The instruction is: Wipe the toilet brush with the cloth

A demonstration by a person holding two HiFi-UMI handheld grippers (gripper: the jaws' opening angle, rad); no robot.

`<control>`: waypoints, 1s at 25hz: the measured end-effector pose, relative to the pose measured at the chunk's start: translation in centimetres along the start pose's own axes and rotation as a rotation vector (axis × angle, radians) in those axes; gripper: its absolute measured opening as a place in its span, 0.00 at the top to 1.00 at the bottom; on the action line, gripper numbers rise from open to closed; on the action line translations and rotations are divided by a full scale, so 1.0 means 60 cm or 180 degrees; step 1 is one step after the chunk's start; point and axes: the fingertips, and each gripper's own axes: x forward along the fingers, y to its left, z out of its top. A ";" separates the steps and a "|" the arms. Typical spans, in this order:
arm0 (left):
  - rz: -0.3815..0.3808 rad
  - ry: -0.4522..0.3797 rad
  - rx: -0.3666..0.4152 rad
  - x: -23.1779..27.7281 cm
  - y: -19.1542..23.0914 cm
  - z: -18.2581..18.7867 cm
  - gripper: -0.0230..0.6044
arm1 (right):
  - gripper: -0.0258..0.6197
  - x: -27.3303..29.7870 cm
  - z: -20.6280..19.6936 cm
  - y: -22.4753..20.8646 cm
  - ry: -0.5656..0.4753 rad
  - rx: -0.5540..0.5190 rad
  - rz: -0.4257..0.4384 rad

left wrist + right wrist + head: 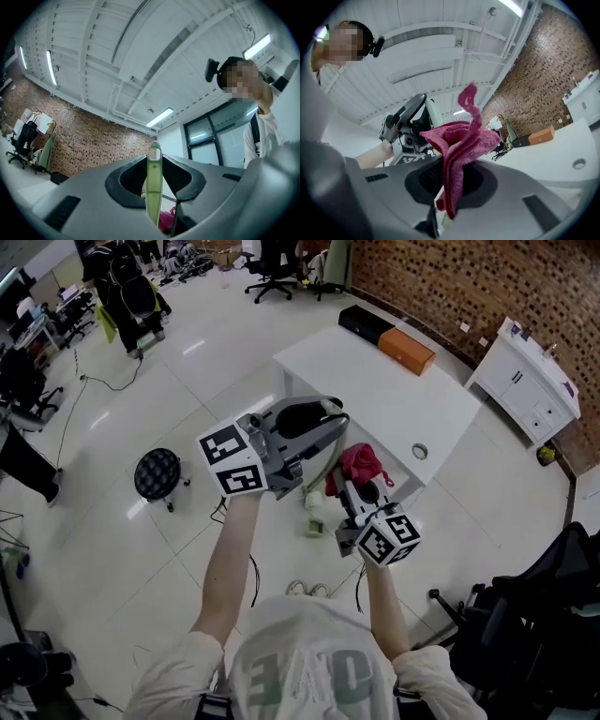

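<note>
Currently the wiping step is in hand, though no stroke can be confirmed. The left gripper has its jaws clamped on the pale green handle of the toilet brush, which stands upright between them. In the head view the rest of the brush curves downward from that grip, clear of the floor.

The right gripper has its jaws pinched on a fold of the red cloth. The bulk of the cloth bunches above the jaws and one corner sticks up. The cloth sits just beside the brush shaft, on the person's right side of it. Whether cloth and shaft are touching cannot be settled from any view.

In the inspector's judgement, the next move calls for pressing the bunched cloth against the shaft and drawing it along its length while the left grip holds the handle firm. The small pinch on the cloth is a risk: drag along the shaft could pull it free.

Containers: beyond the brush is a white tabletop, which carries an orange box and a black box at its far end, well apart from the brush. Both are closed, so their contents cannot be seen. A small ring lies on the tabletop nearer the brush. No holder for the brush can be made out.
</note>
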 end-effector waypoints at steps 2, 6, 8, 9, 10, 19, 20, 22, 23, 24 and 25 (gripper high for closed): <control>0.0116 0.0010 -0.0011 0.004 0.011 0.018 0.79 | 0.91 0.008 -0.017 0.001 -0.0008 0.0129 0.0015; 0.0211 -0.0042 0.0024 0.006 0.013 0.043 0.79 | 0.91 0.023 -0.054 0.008 0.0027 0.0320 0.0082; 0.0232 -0.0053 0.0066 0.008 0.009 0.052 0.79 | 0.91 0.026 -0.061 0.016 0.0046 0.0397 0.0159; 0.0264 -0.0055 0.0090 0.008 0.010 0.056 0.79 | 0.91 0.026 -0.059 0.021 0.0036 0.0397 0.0186; 0.0320 -0.0054 0.0118 0.006 0.013 0.058 0.79 | 0.91 0.023 -0.054 0.026 0.0004 0.0342 0.0182; 0.0735 -0.0249 0.0209 -0.014 0.024 0.048 0.79 | 0.91 0.012 -0.100 0.087 0.0453 -0.0715 0.0151; 0.0729 -0.0273 0.0186 -0.013 0.022 0.049 0.79 | 0.91 0.018 -0.111 0.077 0.0553 -0.0728 0.0039; 0.0731 -0.0253 0.0185 -0.012 0.020 0.050 0.79 | 0.91 0.028 -0.116 0.061 0.0657 -0.0748 -0.0155; 0.0744 -0.0218 0.0203 -0.013 0.021 0.048 0.79 | 0.91 0.033 -0.110 0.056 0.0666 -0.0764 -0.0220; 0.0759 -0.0176 0.0219 -0.013 0.023 0.045 0.79 | 0.91 0.038 -0.101 0.054 0.0652 -0.0779 -0.0263; 0.0769 -0.0126 0.0227 -0.014 0.025 0.040 0.79 | 0.91 0.043 -0.089 0.054 0.0621 -0.0792 -0.0292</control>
